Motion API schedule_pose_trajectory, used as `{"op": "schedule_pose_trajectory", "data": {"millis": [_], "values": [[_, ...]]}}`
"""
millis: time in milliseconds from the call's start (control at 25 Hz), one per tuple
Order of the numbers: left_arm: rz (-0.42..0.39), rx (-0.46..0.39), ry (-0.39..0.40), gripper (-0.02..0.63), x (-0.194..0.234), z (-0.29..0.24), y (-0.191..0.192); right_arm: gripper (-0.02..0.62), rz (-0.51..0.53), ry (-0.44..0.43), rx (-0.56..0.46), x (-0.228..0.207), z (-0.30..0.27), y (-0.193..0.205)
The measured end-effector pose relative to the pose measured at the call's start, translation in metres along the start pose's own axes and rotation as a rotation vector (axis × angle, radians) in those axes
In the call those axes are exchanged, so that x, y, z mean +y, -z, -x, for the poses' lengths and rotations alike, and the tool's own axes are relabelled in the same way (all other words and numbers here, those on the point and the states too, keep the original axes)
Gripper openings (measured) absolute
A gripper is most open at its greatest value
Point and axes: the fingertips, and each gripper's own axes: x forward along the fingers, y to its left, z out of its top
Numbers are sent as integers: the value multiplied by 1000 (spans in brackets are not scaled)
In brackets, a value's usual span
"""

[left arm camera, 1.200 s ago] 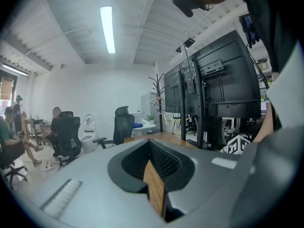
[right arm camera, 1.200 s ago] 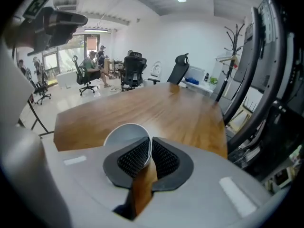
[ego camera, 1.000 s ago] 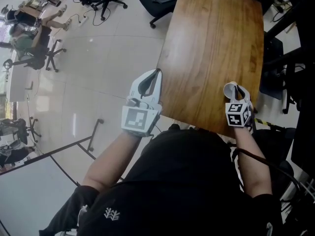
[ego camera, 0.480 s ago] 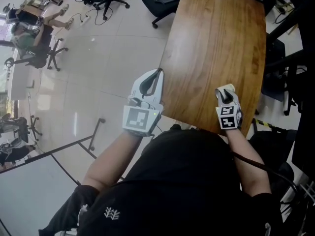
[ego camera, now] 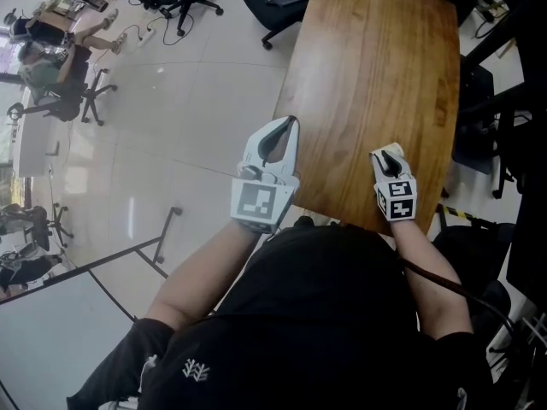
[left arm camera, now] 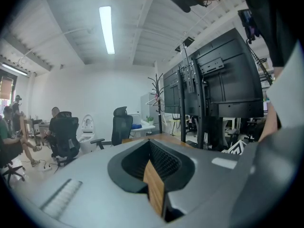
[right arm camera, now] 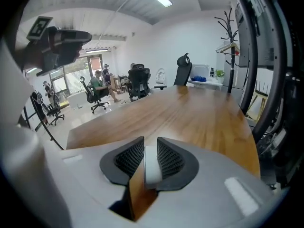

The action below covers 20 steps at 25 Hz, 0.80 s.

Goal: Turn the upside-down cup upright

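Right gripper [right arm camera: 150,140] stands over the near edge of the table [ego camera: 376,75], close to its near right corner, pitched downward toward the wood. Its jaws have just been opening, yet a narrow white piece sits between the pads, which we take to be the cup [right arm camera: 152,167]. It fills the gap from pad to pad with no daylight on either side, so we record the cup as grasped, lightly at most.

Left gripper [ego camera: 288,125] hangs at the table's left edge, near the near left corner. Its jaws are clenched together with nothing between them, and we judge that it plays no part in the work at present.

Condition of the cup: only that white strip shows, deep between the right jaws. Neither view shows its mouth or its base, so we cannot confirm which way up it is. We also cannot tell whether it rests on the wood or is held just clear of it.

Progress, in our judgement: the cup is in hand and low over the table, and the widening jaws suggest it is being set down. The turning therefore appears largely done. Outstanding items are to seat the cup on its base near that corner, part the jaws fully, and draw the right gripper away without tipping it.
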Motion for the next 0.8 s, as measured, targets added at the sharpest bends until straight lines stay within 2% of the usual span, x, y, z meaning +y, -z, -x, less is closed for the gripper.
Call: {"op": "schedule_pose_trajectory", "data": {"millis": [200, 320, 400, 600, 720, 800], "values": [[10, -48, -29, 0, -23, -38, 8, 89, -1, -39, -3, 2, 2, -1], [33, -4, 44, 0, -44, -59, 18, 94, -8, -52, -9, -1, 8, -1], [10, 30, 90, 0, -54, -68, 22, 97, -26, -61, -24, -4, 14, -3], [65, 28, 124, 0, -65, -82, 22, 121, -85, -66, -104, -25, 30, -13], [56, 28, 139, 0, -66, -83, 24, 183, -159, -38, -109, -54, 36, -8], [35, 39, 135, 0, -61, -83, 26, 240, -222, -64, -72, -65, 31, 1]]}}
